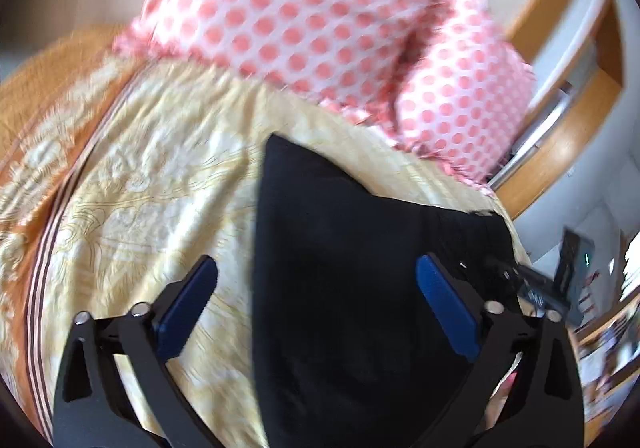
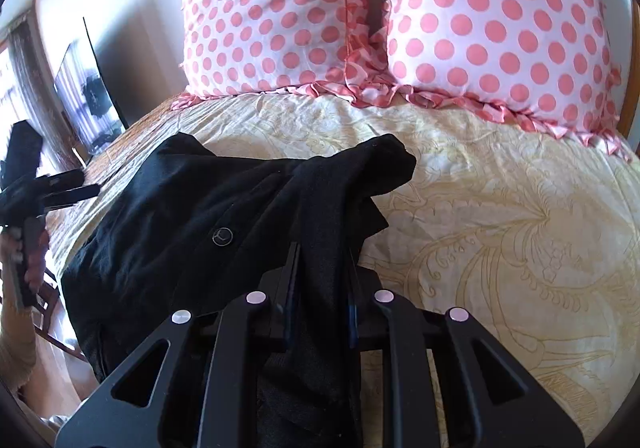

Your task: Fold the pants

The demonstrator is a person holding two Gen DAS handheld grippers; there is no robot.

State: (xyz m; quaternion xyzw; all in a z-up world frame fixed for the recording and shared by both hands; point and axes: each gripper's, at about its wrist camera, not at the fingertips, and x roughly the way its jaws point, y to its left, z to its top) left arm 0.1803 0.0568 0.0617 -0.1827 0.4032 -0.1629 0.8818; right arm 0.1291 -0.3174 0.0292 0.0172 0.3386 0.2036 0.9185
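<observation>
Nearest the right wrist camera, the right gripper (image 2: 320,288), a black two-finger tong with blue pads, has its jaws drawn close together and pinched on a bunched fold of the black woven pants (image 2: 208,215); the cloth rises from between the pads and drapes away, so this hold looks meant to pin one edge while the rest is laid over. Beyond the tips the garment lies spread and rumpled, a small round button (image 2: 222,236) showing on it and one lumpy end reaching toward the pillows. In the left wrist view the left gripper (image 1: 316,308) stands wide, its blue pads (image 1: 188,308) clear of everything; the black cloth passes beneath the gap but nothing is pressed, and I judge this hand free to reach for another edge. That same tool appears at the far left of the right view, blurred and held off the side of the bed, with part of a person's hand below it. Under the pants lies a cream bedspread with a pale yellow floral pattern (image 2: 500,228), bordered in orange with dark stripes. Two white pillows with pink polka dots and ruffled edges (image 2: 280,19) lean at the head. A wooden frame (image 1: 560,151) and a bright window lie beyond.
</observation>
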